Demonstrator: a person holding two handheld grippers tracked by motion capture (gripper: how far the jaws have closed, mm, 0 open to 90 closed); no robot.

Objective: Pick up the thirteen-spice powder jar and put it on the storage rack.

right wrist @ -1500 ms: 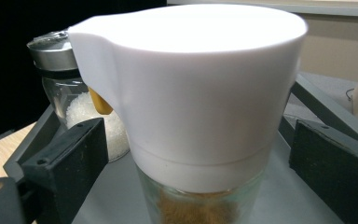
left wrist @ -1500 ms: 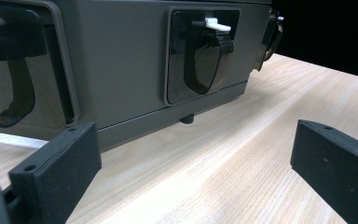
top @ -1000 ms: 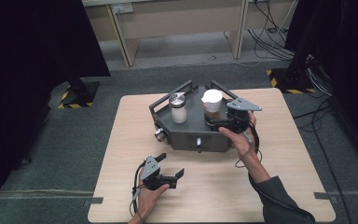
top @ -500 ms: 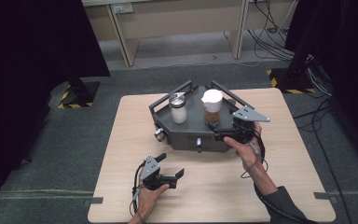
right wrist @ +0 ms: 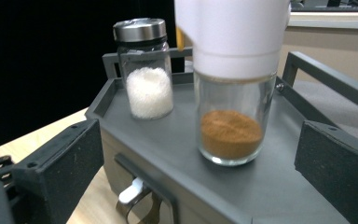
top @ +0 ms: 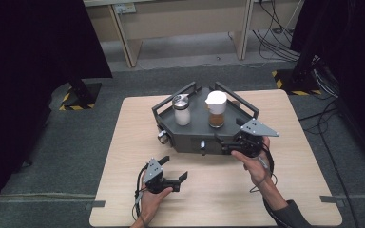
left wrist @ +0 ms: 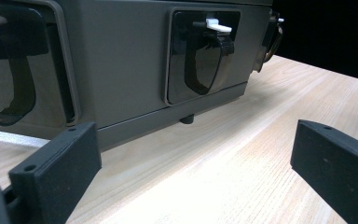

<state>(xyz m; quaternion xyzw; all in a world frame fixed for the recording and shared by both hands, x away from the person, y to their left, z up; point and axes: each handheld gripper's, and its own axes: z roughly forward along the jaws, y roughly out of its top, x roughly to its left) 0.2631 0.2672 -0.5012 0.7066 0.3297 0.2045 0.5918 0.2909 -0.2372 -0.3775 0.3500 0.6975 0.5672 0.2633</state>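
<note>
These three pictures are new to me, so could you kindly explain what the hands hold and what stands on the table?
A person holds a two-jaw tool in each hand. The high view looks down on the wooden table; the other two pictures come from cameras riding on the tools. The left gripper rests open on the wood, facing the grey box. The right gripper is open at the box's front edge, holding nothing. On the box stand a steel-lidded jar of white grains and a white-capped jar of brown powder.

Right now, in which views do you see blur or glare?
In the right gripper view the white-capped jar is soft and close; in the left gripper view the glossy black panel mirrors light; the high view is evenly lit, the table sharp.
</note>
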